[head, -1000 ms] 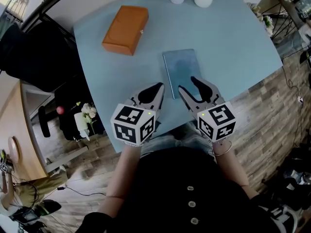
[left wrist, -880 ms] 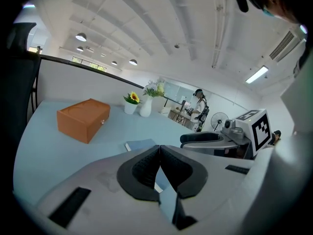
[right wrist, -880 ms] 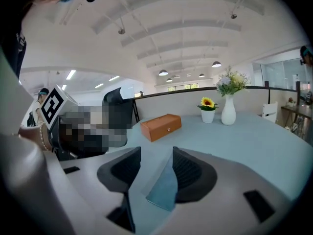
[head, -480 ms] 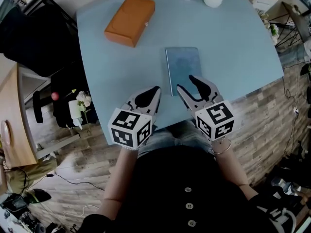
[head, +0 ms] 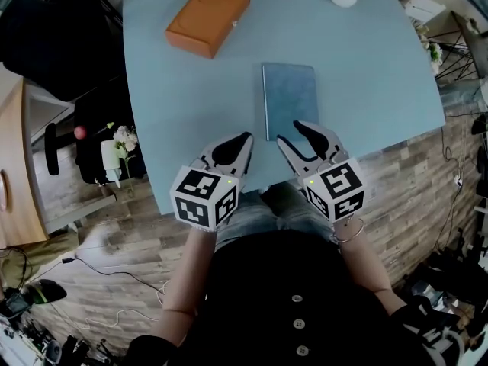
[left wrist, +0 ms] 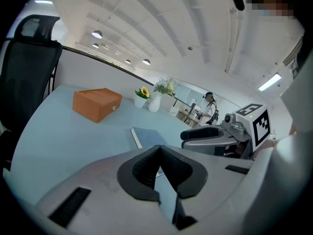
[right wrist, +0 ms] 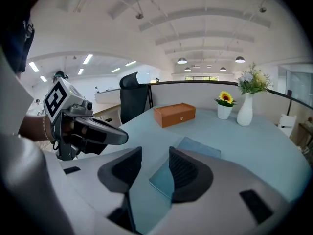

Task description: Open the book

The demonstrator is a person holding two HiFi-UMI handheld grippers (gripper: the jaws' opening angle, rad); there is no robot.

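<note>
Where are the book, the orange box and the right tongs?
book (head: pixel 290 100), head view, middle of its closed cover.
orange box (head: pixel 209 15), head view, middle of its top face.
right tongs (head: pixel 289 132), head view, midway between the two open tips, at the book's near edge.

head turned slightly; book (head: pixel 290 97) now appears squarer in view.

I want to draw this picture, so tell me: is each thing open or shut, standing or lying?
Book: closed, lying flat on the table.
Box: lid shut.
Left gripper: jaws together, holding nothing.
Right gripper: jaws apart, holding nothing.
Vase: standing upright.
Flower pot: standing upright.
</note>
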